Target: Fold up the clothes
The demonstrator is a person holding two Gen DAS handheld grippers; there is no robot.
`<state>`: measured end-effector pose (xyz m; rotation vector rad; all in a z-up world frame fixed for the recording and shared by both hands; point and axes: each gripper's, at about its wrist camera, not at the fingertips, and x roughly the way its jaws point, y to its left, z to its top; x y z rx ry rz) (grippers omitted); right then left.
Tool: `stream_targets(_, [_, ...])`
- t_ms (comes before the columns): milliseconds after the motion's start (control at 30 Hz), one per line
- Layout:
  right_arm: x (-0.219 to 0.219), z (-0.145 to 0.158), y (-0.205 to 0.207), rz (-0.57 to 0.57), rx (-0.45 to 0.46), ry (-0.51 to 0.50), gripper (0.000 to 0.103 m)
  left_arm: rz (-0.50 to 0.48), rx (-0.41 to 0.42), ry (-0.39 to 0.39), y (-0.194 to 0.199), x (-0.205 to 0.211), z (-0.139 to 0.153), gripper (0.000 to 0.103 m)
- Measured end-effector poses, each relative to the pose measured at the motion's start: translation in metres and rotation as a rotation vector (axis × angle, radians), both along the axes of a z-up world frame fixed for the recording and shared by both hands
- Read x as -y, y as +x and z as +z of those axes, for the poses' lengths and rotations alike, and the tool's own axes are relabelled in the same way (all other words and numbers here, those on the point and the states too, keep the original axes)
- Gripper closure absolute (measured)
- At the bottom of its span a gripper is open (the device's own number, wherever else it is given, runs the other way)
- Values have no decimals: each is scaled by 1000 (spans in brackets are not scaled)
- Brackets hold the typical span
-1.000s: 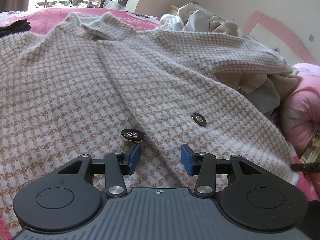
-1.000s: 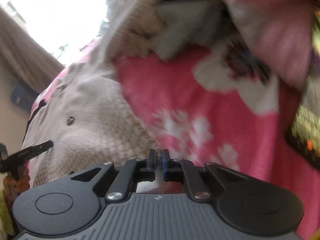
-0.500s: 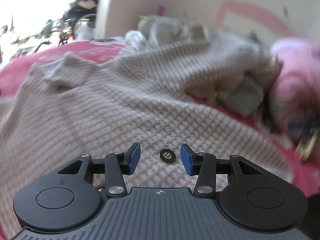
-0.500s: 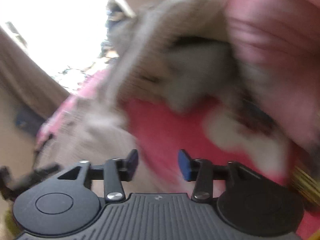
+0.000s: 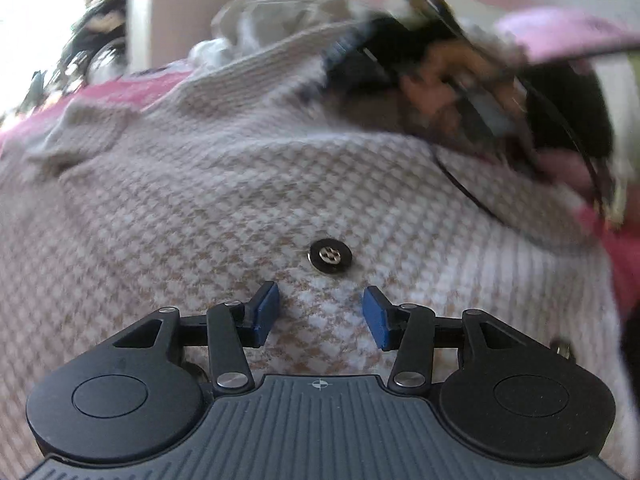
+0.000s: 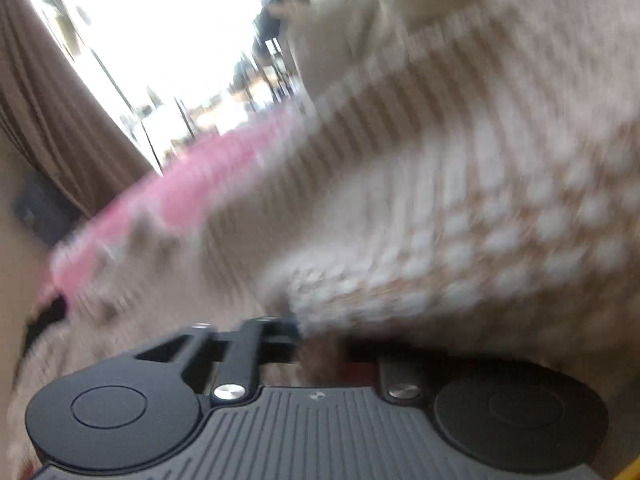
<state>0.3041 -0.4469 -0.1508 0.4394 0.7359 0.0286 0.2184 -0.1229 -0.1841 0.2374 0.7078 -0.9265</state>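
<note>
A beige-and-white houndstooth knit cardigan (image 5: pixel 224 184) lies spread on a pink bed. My left gripper (image 5: pixel 320 312) is open and empty, low over the cardigan, with a dark metal button (image 5: pixel 330 256) just beyond its fingertips. In the same view the right gripper's body and the hand holding it (image 5: pixel 460 80) sit blurred on the cardigan's far right part. In the right wrist view the cardigan's fabric (image 6: pixel 460 200) drapes over my right gripper (image 6: pixel 320 340) and hides its fingertips; the view is blurred.
A pile of other pale clothes (image 5: pixel 272 24) lies at the back by the wall. A pink pillow (image 5: pixel 568 32) is at the far right. The pink bedspread (image 6: pixel 180 192) shows beyond the cardigan, with brown curtains (image 6: pixel 60 120) and a bright window behind.
My left gripper moved forward over the cardigan, staying open. My right gripper opened half a second ago, then pushed into the cardigan's side; fabric now covers its fingers.
</note>
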Motion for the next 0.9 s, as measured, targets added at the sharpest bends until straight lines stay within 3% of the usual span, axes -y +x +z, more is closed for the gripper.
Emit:
stream_targets(100, [8, 6, 13, -16, 49, -54, 91, -15, -1, 7, 0, 0, -2, 56])
stream_targets(267, [2, -31, 26, 33, -36, -232, 91, -24, 10, 11, -3, -2, -2, 56])
stream_targets(367, [-1, -19, 13, 79, -86, -254, 81, -27, 29, 19, -6, -2, -1, 56])
stream_targets(467, [3, 17, -17, 97, -120, -301, 73, -30, 48, 27, -9, -1, -1, 56])
stream_targets(533, [5, 46, -43, 92, -112, -354, 73, -32, 61, 33, -11, -1, 0, 56])
stream_targets(700, [15, 115, -124, 88, -95, -404, 83, -22, 58, 44, -13, 0, 3, 56])
stream_targets(833, [13, 121, -170, 125, -122, -311, 86, -15, 55, 54, -14, 1, 6, 56])
stream_targets(900, [-6, 88, -181, 181, -193, -350, 88, -11, 53, 58, -15, 1, 7, 56])
